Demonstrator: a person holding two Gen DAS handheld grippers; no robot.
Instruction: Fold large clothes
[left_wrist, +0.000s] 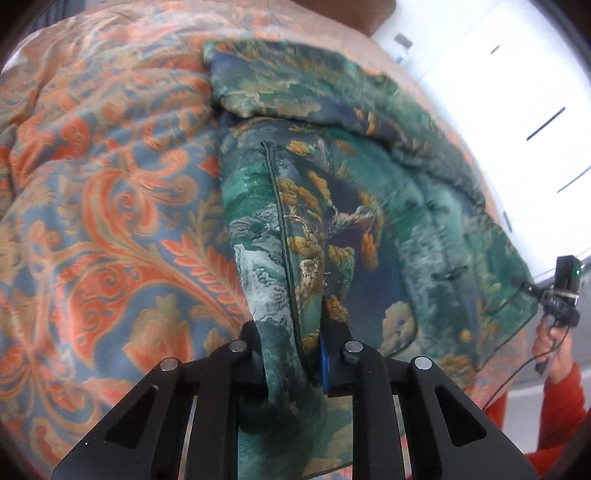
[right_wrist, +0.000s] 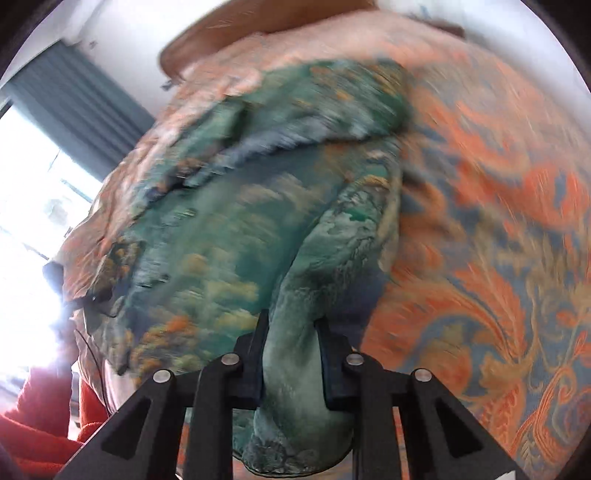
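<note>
Tongs (left_wrist: 293, 354) on unlabelled green jacket (left_wrist: 369, 206)

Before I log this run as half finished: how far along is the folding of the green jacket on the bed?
Early. Done: one part of the green jacket already lies folded across its top. In hand: the left gripper and right gripper are each shut on a bunched edge of it. Left: most of the jacket still lies spread over the orange patterned bedspread, so the main folds remain.

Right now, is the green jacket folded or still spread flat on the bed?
Partly folded. The green jacket has its upper part doubled over, and both the left gripper and right gripper pinch bunched fabric lifted off the bedspread.
</note>
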